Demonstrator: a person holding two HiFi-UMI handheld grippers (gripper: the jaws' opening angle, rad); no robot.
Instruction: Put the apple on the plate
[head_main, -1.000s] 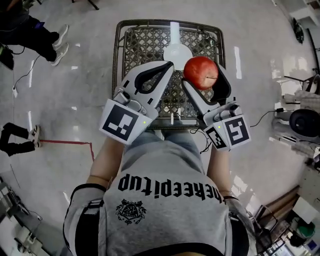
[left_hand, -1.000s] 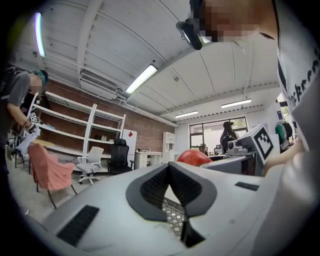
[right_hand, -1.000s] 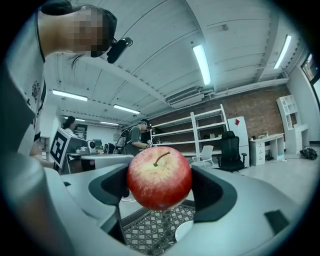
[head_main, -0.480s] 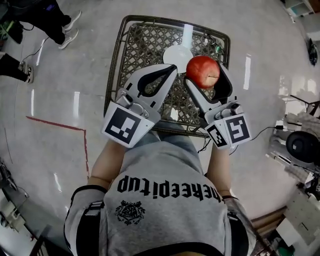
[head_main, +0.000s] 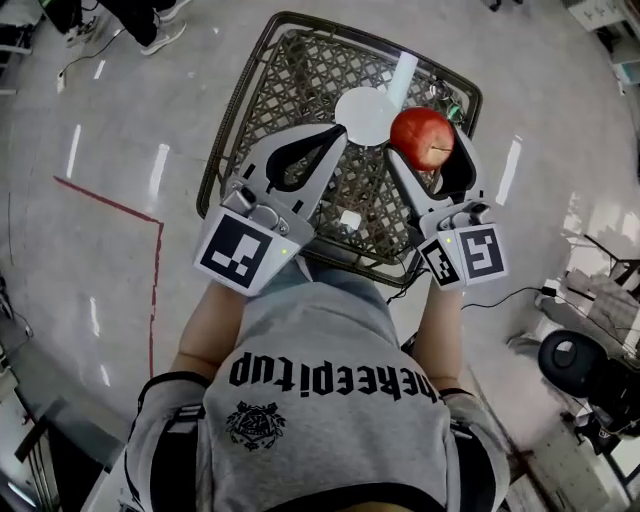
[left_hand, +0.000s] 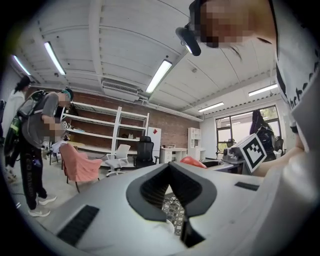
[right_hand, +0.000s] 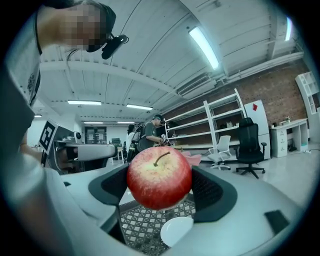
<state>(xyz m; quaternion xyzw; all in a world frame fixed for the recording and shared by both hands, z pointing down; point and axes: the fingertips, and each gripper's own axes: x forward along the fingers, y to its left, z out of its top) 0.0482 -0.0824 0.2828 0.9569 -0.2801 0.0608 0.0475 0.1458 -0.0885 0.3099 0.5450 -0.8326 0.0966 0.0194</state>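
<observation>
– Lattice table (head_main: 262, 108) below me. Which way is the plate (head_main: 366, 115)?
– Just left of the apple (head_main: 422, 138), slightly ahead. My right hand-held gripper (head_main: 429, 152) clamps the apple above the table; my left hand-held gripper (head_main: 339, 131) is closed, empty.

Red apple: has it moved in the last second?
Yes, slightly. In the right gripper, the red apple went forward over the metal lattice table, from below-right of the round white plate to nearly level with its right edge.

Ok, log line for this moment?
right gripper: shut on apple | left gripper: shut, empty | plate: bare | apple: not yet placed
</observation>
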